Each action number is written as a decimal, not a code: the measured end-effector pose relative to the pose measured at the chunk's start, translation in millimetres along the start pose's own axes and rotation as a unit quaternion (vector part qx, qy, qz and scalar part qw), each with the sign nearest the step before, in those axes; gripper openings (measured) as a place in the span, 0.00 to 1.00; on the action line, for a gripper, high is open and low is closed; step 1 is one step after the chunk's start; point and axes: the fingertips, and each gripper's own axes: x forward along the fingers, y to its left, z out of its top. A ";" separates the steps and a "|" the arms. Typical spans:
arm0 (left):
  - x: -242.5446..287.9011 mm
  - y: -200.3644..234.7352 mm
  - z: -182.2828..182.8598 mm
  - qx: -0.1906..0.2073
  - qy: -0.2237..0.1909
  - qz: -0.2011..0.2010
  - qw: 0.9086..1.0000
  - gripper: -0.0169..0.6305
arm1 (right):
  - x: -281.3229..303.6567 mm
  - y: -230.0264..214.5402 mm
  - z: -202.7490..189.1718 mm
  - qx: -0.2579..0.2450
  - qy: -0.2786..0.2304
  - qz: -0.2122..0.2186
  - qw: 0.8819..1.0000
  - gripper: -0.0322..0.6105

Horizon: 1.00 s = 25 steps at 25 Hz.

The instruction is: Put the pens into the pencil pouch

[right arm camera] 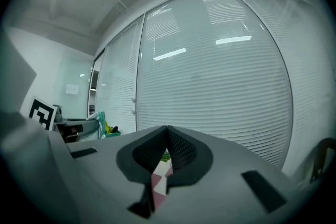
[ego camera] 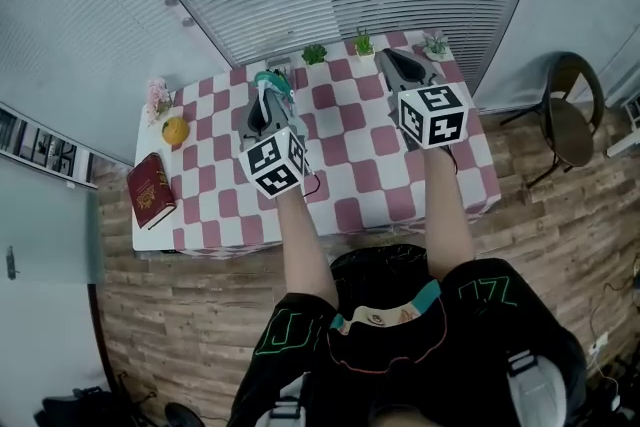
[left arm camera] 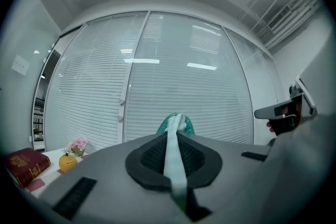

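Nearest first: the left hand-held gripper (left arm camera: 176,124) is clamped on a pale strip of the teal pencil pouch (left arm camera: 185,124), out over the checkered counter (ego camera: 365,185). The right hand-held gripper (right arm camera: 167,129) is pinched closed with nothing in it. I can't spot any loose pens on the cloth, so I'd guess it's mostly done. Only the right gripper view shows yellow and dark bits (right arm camera: 108,127) poking out of the pouch's mouth, probably pens.
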 end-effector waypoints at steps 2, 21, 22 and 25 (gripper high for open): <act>-0.9 -6.4 -6.8 0.013 0.002 -0.006 1.000 0.03 | -4.5 -4.8 -7.7 -0.012 0.002 -0.015 1.000 0.05; -8.9 -23.5 -16.1 0.038 -0.002 -0.035 0.999 0.03 | -16.0 7.7 -20.4 -0.047 -0.005 -0.010 0.999 0.05; -9.2 -23.5 -15.5 0.038 -0.003 -0.036 0.999 0.03 | -16.0 8.0 -20.4 -0.047 -0.005 -0.010 0.999 0.05; -8.2 -22.9 -16.9 0.037 -0.001 -0.038 0.999 0.03 | -14.5 8.4 -20.8 -0.046 -0.006 -0.008 0.999 0.05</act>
